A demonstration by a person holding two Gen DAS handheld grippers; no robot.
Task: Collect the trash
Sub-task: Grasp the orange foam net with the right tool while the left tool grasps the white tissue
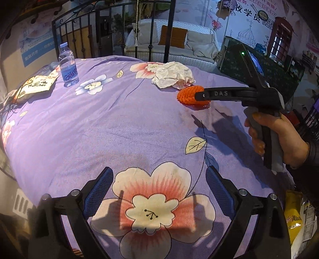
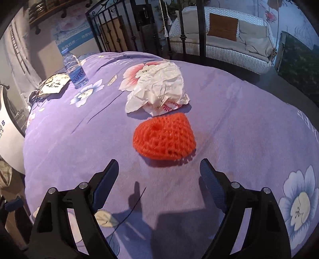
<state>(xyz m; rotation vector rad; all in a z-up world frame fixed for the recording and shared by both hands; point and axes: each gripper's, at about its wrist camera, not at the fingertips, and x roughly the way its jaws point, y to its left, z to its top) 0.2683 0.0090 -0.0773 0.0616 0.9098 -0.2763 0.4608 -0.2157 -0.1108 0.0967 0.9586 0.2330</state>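
Plainly, the orange foam net point(image 2: 164, 137) lay on the purple flowered cover point(image 2: 239, 123) just ahead of the right gripper point(image 2: 159, 175), a little past its fingertips and roughly centred on the gap between them. Both blue-padded fingers point(image 2: 107, 179) stood wide apart with nothing between them and nothing touching them. In the left wrist view the side of that gripper, lettered "DAS", crossed in front of the net, and a hand point(image 1: 279, 137) held its grip.

Just beyond the net, touching or nearly touching its far edge, sat a crumpled white paper wrapper point(image 2: 159, 87) with red print along its lower fold, too creased to read. Farther off and to the left of the fingers stood an upright water bottle point(image 2: 74, 68) with a blue label; only the letters "Gam" could be made out. Beside it, farther left, lay a flat snack packet point(image 1: 37, 84) with dark Chinese characters, too small to read.

The left gripper point(image 1: 159, 183) hung over a large pink and cream flower on the cover, its fingers also spread wide and empty, well short of the net. To their right, at the edge of the cover, showed a yellow bag point(image 1: 293, 215). The wall point(image 1: 249, 12) behind carried large Chinese characters.
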